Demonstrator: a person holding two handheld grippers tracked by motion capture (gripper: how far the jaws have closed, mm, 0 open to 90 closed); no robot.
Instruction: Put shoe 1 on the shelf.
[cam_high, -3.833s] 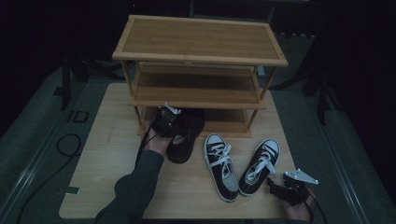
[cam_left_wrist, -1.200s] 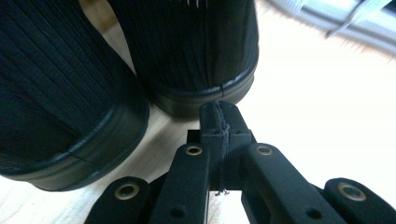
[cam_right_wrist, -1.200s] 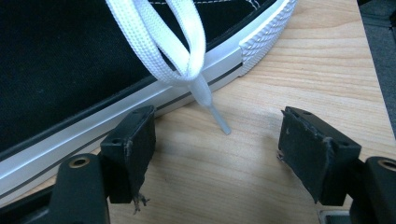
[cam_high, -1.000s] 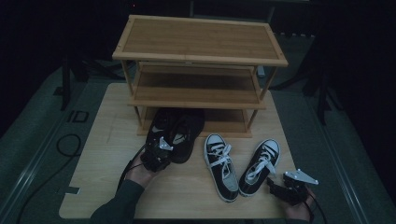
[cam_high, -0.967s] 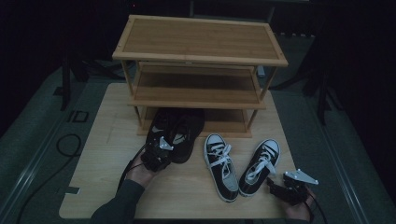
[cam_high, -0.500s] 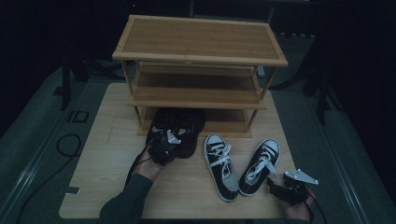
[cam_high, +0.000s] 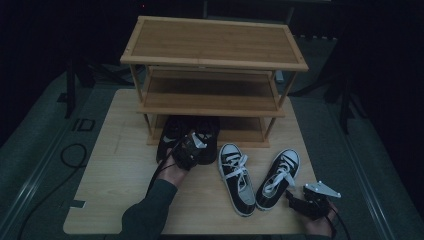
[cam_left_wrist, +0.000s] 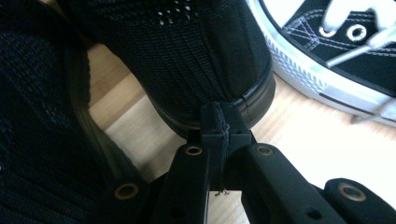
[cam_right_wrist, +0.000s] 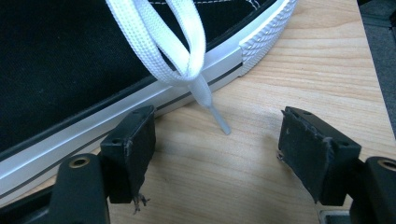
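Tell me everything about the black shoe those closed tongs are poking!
The black knit shoe looks soft and woven, with tiny holes on top and a dark rubbery sole. It lies on the wooden table at the foot of the bamboo shoe rack, beside its partner. The left tongs, shut, press its sole edge.

Black shoes block the rack's bottom opening. The two shelves above are open. The worktop's left side has room.
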